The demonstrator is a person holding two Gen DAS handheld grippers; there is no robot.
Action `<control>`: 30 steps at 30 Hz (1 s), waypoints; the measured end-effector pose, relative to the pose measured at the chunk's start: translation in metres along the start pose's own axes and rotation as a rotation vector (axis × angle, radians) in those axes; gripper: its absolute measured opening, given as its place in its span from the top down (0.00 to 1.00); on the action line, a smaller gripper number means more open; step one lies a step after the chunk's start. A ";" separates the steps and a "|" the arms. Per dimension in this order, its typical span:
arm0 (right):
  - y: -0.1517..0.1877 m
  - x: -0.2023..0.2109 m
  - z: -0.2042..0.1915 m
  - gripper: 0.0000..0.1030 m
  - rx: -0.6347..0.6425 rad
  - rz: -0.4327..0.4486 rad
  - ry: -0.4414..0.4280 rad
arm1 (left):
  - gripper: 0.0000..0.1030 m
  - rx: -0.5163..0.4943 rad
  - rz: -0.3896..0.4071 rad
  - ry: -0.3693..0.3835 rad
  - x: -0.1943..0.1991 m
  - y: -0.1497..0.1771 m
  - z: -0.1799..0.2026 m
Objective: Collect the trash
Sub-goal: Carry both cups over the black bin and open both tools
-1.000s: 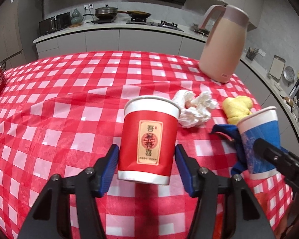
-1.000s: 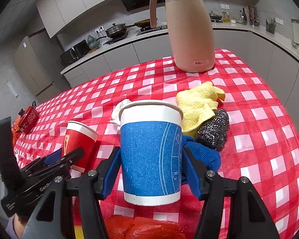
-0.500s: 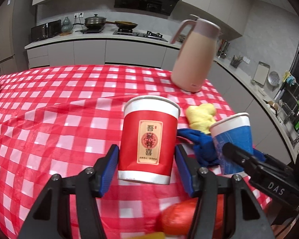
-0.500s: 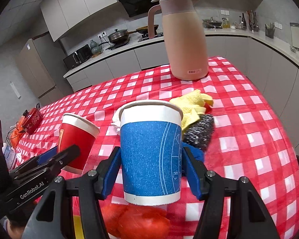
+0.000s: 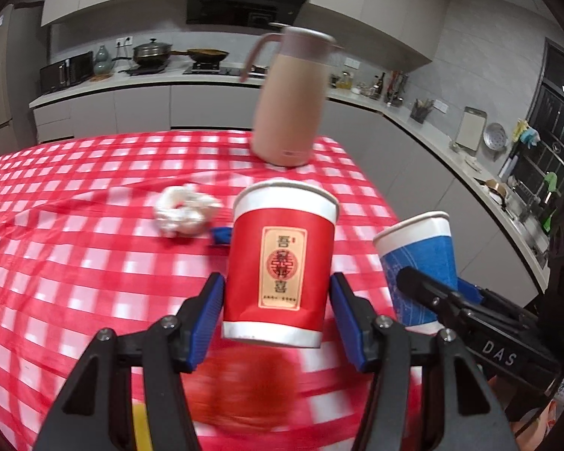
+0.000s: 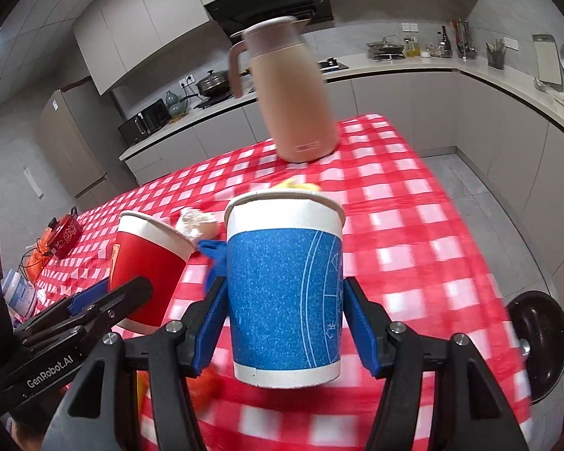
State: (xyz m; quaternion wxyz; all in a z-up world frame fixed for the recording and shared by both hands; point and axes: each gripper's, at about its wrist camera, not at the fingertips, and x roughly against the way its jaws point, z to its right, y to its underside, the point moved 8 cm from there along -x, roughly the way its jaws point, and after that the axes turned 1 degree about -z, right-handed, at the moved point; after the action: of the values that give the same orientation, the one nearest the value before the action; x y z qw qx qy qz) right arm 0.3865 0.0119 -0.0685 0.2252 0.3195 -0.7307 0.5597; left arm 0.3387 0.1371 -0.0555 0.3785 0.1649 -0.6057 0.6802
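Jug (image 5: 287,105), tissue wad (image 5: 184,212) beyond cups (image 5: 282,263)

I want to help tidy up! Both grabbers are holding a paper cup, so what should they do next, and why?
Probably carry both cups to a bin. The left gripper is shut on the red cup, the right gripper on the blue cup, both lifted off the table; no bin shows yet.

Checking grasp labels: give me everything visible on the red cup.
The red paper cup has a white rim and white base band, with a cream label bearing red characters. It is upright, slightly tilted, lifted off the checked tablecloth. The left gripper clamps its lower half between blue pads. Its inside is hidden. The blue cup hangs beside it, apart.
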 end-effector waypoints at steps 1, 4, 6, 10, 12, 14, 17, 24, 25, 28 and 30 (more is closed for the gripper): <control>0.000 0.006 0.011 0.39 -0.004 0.004 0.003 | 0.43 -0.006 -0.002 0.008 -0.001 0.001 0.013; 0.002 0.025 0.046 0.39 -0.024 0.015 0.020 | 0.43 -0.024 -0.011 0.040 -0.006 0.007 0.051; 0.003 0.038 0.072 0.39 -0.045 0.024 0.039 | 0.43 -0.051 -0.020 0.067 -0.011 0.011 0.081; 0.009 0.072 0.140 0.39 -0.110 0.049 0.106 | 0.43 -0.104 -0.052 0.142 -0.025 0.022 0.146; 0.014 0.089 0.177 0.39 -0.151 0.057 0.146 | 0.43 -0.130 -0.070 0.180 -0.032 0.028 0.178; 0.022 0.106 0.217 0.39 -0.195 0.064 0.192 | 0.43 -0.160 -0.091 0.222 -0.041 0.036 0.214; 0.037 0.128 0.272 0.39 -0.255 0.064 0.253 | 0.43 -0.200 -0.127 0.274 -0.057 0.049 0.264; 0.082 0.144 0.379 0.39 -0.352 0.003 0.346 | 0.43 -0.226 -0.241 0.307 -0.103 0.087 0.341; 0.087 0.141 0.388 0.39 -0.358 -0.009 0.346 | 0.43 -0.228 -0.251 0.299 -0.110 0.092 0.348; 0.103 0.128 0.413 0.39 -0.364 -0.052 0.339 | 0.43 -0.219 -0.290 0.264 -0.131 0.110 0.361; 0.113 0.117 0.426 0.39 -0.366 -0.081 0.326 | 0.43 -0.208 -0.316 0.231 -0.144 0.120 0.365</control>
State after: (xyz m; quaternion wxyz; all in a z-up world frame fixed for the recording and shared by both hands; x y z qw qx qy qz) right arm 0.2361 -0.4034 -0.1804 0.4165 0.2081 -0.7604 0.4528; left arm 0.2621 -0.2521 -0.1606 0.5622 0.1387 -0.5917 0.5609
